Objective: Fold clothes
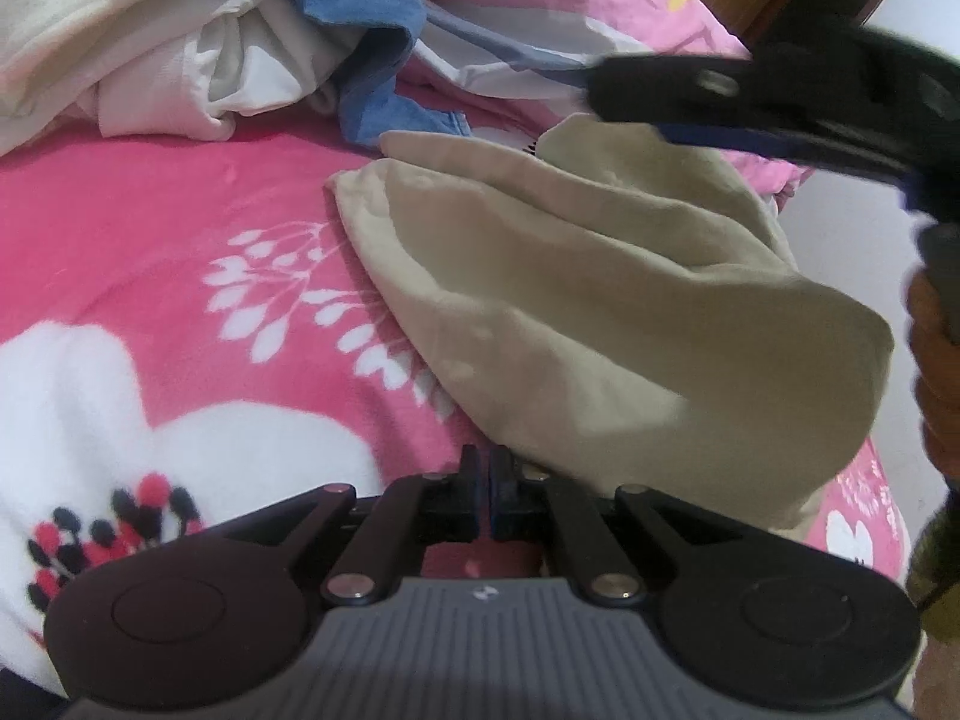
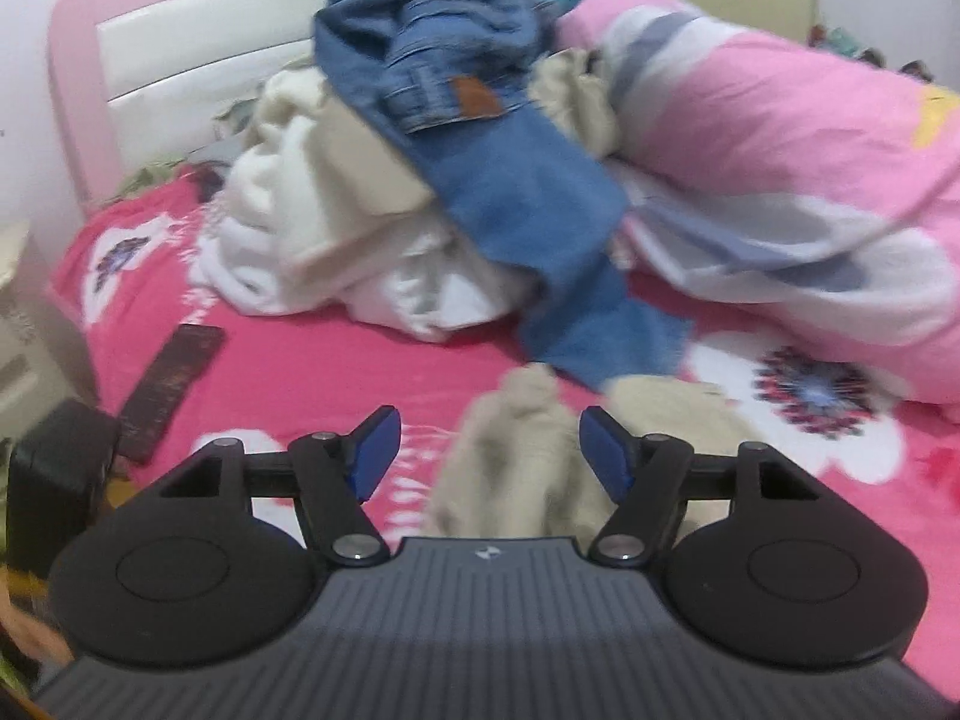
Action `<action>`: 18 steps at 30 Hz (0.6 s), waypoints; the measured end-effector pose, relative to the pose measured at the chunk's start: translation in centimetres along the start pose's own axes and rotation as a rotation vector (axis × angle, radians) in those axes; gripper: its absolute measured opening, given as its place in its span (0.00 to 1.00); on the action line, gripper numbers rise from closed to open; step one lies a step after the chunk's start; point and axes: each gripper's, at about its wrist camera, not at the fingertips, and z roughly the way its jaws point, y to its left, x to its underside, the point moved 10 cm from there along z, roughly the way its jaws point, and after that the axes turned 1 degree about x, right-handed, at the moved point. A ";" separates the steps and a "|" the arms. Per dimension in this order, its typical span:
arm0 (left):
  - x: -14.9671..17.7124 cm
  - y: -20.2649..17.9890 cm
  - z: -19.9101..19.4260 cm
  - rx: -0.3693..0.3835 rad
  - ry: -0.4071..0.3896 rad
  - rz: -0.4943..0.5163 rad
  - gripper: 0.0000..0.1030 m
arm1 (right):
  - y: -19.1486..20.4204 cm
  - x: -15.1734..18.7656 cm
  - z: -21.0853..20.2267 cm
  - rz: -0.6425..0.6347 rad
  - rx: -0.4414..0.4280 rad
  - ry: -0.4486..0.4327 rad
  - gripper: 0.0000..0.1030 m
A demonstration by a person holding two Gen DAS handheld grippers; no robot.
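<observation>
A beige garment (image 1: 600,300) lies partly folded on the pink flowered bedsheet (image 1: 150,228), its near edge reaching my left gripper's fingertips. My left gripper (image 1: 489,474) is shut, with its blue pads pressed together at that edge and seemingly pinching it. My right gripper (image 1: 594,90) hovers blurred above the garment's far end, held by a hand (image 1: 936,372). In the right wrist view my right gripper (image 2: 489,429) is open, with the beige garment (image 2: 522,468) lying below and between its blue pads (image 2: 375,450); nothing is held.
A heap of white and cream clothes (image 2: 312,228) with blue jeans (image 2: 492,180) draped over it sits at the head of the bed. A rolled pink quilt (image 2: 780,150) lies on the right. A dark phone (image 2: 171,384) rests on the sheet at left. Behind is a pink headboard (image 2: 78,90).
</observation>
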 end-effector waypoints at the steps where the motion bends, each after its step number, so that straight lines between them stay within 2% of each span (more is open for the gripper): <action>1: 0.0 0.3 -0.3 -0.003 -0.003 -0.005 0.02 | 0.6 -0.1 0.8 -0.018 -0.007 0.015 0.64; 5: -0.1 1.8 -1.4 -0.013 -0.022 -0.034 0.03 | 2.5 0.3 4.4 -0.083 -0.016 0.102 0.64; 9: -0.6 3.8 -2.7 -0.023 -0.048 -0.072 0.05 | 3.1 1.6 6.8 -0.132 0.012 0.188 0.64; 13: -1.0 5.7 -4.0 -0.034 -0.073 -0.110 0.06 | 3.7 3.1 7.2 -0.178 0.010 0.240 0.64; 18: -1.3 7.2 -4.7 -0.032 -0.095 -0.144 0.07 | 5.7 5.0 6.9 -0.345 0.045 0.286 0.63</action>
